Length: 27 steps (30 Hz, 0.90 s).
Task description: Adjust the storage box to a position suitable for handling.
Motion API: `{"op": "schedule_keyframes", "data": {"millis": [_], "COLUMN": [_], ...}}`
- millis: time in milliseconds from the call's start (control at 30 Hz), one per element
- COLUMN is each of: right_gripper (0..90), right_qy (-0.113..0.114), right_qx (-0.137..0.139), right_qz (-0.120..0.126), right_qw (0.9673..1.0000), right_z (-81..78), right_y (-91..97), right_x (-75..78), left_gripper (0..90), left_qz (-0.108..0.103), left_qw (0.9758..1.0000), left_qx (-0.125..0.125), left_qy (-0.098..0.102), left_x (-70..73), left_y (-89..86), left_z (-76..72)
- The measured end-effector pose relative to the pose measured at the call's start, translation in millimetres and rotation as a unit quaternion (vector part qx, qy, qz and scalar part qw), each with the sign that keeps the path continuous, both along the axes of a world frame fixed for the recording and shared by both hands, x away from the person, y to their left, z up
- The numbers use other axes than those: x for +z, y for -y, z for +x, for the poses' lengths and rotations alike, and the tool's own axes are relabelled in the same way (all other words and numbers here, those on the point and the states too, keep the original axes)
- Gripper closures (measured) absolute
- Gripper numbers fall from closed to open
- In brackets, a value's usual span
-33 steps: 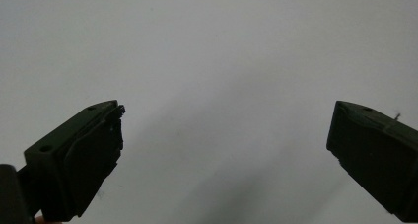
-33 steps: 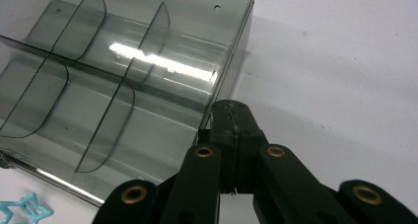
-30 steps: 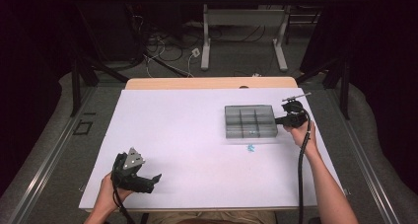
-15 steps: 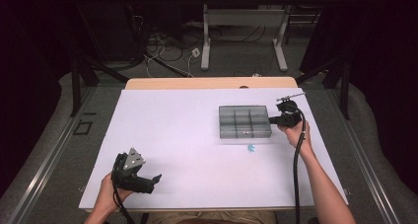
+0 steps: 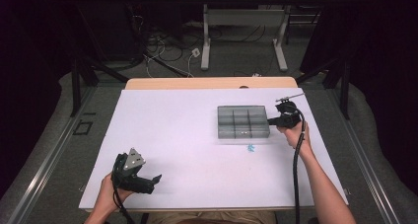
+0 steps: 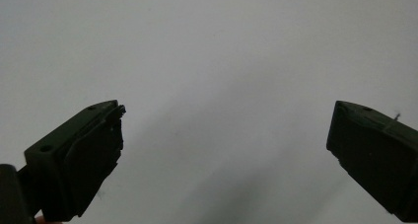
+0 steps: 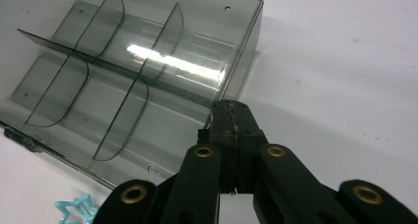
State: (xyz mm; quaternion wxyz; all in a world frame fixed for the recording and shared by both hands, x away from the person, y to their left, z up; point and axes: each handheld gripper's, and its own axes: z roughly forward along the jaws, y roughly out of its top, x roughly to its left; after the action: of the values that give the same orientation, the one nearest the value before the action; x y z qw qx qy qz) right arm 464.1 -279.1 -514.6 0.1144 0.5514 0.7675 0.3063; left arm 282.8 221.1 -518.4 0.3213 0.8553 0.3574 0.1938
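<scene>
right gripper view: our right tongs (image 7: 230, 116) are pressed together, empty, tips at the grey divided box's (image 7: 148, 61) wall; our left tongs (image 6: 224, 150) gape wide over the desk (image 6: 222, 46).

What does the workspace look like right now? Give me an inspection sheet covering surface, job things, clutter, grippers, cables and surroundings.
Surface: white table top, mostly bare, wooden strip at its far edge.
Job's things: clear grey compartment box, lid open, compartments look empty; small blue star-shaped piece on the table just near of it.
Clutter: nothing seen.
Grippers: right gripper shut, its tips at the box's rim, whether it pinches the wall cannot be told; left gripper open, nothing between its jaws, at the near left of the table.
Cables: black cable trails from the right gripper along the forearm.
Surroundings: dark room, desk legs and loose floor wires beyond the table.
</scene>
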Motion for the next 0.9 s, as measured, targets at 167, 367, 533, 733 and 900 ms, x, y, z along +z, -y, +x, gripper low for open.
{"op": "schedule_keyframes", "data": {"millis": [167, 367, 533, 733, 900], "right_gripper": [90.0, 90.0, 90.0, 90.0, 90.0], "right_qy": [0.002, 0.007, 0.012, 0.013, 0.012], "right_qx": [0.004, 0.014, 0.018, 0.027, 0.029], "right_qz": [0.001, 0.001, 0.0, -0.002, 0.003], "right_qw": [1.0, 0.9999, 0.9998, 0.9995, 0.9995], "right_z": [0.2, 0.1, 0.3, 1.5, 2.3], "right_y": [-11.2, -22.2, -31.2, -40.4, -49.4], "right_x": [0.0, 0.2, -0.1, -0.1, -0.3], "left_gripper": [0.5, 0.5, 0.5, 0.5, 0.5], "left_qz": [0.001, -0.004, -0.003, -0.005, 0.0], "left_qw": [1.0, 1.0, 1.0, 1.0, 1.0], "left_qx": [0.0, 0.001, 0.0, 0.001, 0.0], "left_qy": [0.0, -0.001, -0.001, -0.003, -0.001], "left_x": [0.1, -0.3, -0.5, -0.6, 0.0], "left_y": [-0.1, 0.7, 0.8, 1.8, 0.4], "left_z": [0.0, -0.1, 0.1, -0.2, 0.1]}}
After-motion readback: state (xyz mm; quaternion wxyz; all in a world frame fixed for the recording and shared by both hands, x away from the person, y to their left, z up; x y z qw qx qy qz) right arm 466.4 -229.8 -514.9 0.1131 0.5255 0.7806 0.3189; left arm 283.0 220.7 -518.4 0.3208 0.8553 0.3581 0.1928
